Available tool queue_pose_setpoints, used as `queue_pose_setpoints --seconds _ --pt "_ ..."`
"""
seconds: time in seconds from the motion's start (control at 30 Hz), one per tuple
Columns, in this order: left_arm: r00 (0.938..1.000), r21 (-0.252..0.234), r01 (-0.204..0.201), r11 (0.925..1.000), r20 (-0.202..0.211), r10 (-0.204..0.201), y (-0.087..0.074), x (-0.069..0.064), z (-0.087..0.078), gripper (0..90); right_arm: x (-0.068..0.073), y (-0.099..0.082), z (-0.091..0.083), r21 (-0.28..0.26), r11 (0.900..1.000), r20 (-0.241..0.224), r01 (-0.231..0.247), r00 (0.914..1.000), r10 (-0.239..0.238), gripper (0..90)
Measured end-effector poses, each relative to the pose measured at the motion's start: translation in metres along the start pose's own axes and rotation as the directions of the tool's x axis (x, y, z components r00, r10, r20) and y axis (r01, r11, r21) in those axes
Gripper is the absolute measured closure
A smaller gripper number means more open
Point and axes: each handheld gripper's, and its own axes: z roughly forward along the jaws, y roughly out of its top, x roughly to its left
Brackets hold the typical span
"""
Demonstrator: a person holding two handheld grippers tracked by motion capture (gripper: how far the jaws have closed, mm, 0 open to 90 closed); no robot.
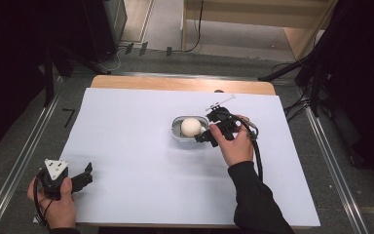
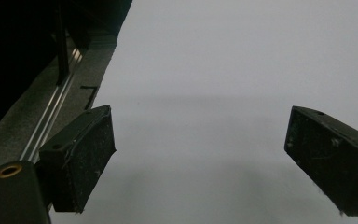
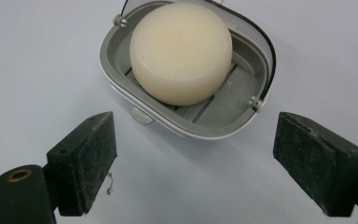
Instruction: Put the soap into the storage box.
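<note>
Soap point(image 3: 181, 51): pale cream, round, domed puck; lies in the soap dish point(image 3: 242, 100), resting on the slatted grey insert, set toward one end so that bare slats show at the other; no long axis of its own, flat face down.

Soap dish: white outer shell, grey inner tray, rounded oblong; a thin dark wire handle runs along its far rim between two small pivots; a small tab sticks out from the near rim. In the high view the dish point(image 1: 177, 132) sits a little right of the middle of the tabletop point(image 1: 141, 165), long axis running left to right across it.

Right tool point(image 3: 196, 161): just beside the dish on its right side in the high view point(image 1: 202, 134), pointing at it; jaws spread wide, nothing between them, not touching dish or soap; in the right gripper view the dish lies just beyond the jaw tips, near rim roughly level with them; a short thread hangs from one pad.

Left tool point(image 1: 85, 174): well apart from the dish, at the near left corner of the tabletop; in the left gripper view point(image 2: 200, 158) jaws apart over bare white surface, holding nothing.

Nothing lies between the right tool and the dish; tabletop around the dish is plain white sheet; wooden edge shows beyond the dish at the far side.
</note>
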Motion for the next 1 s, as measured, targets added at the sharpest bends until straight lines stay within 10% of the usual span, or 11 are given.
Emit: queue_pose_setpoints --seconds 1.0 --pt "1.0000 0.000 -0.006 1.0000 -0.003 0.006 0.000 0.000 0.000 9.1 -0.037 -0.071 -0.016 -0.051 0.9976 0.016 -0.047 0.9987 0.047 13.5"
